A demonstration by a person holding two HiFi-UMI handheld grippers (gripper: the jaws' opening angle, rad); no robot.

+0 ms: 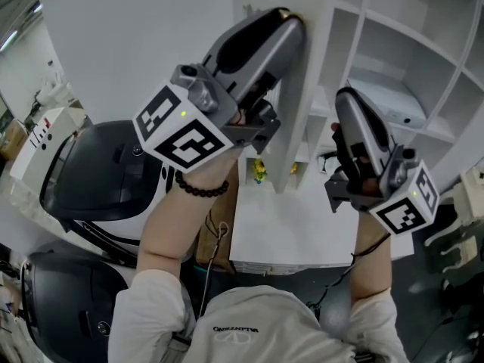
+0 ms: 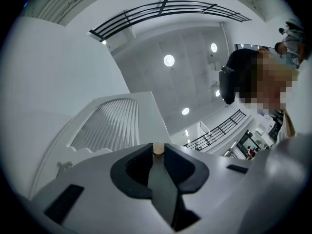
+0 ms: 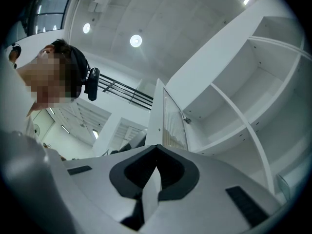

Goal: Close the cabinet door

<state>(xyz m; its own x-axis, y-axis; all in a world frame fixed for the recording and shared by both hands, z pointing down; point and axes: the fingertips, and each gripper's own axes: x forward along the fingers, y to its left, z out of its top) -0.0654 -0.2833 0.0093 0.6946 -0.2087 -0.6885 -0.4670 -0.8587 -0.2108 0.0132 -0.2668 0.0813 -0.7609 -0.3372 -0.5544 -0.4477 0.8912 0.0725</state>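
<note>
Fingertips of the left gripper [image 1: 290, 17] pinch the small tan knob [image 2: 158, 149] on the open cabinet door [image 1: 295, 127], which stands upright and edge-on between the two grippers. The right gripper [image 1: 344, 100], jaws pressed together and empty, hangs beyond it beside the shelves [image 1: 408, 44], where the door likely must swing.

grey two-jaw grippers: 2, so a left gripper [image 2: 158, 152] and a right gripper [image 3: 156, 149]
black-and-white marker cubes [image 1: 181, 131]: 2, one each
white slatted cabinet door [image 1: 302, 127]: just 1
small round tan knob [image 2: 158, 147]: 1
black bead bracelet [image 1: 200, 190]: 1
glossy black domed machines [image 1: 106, 172]: 2 i think
</note>
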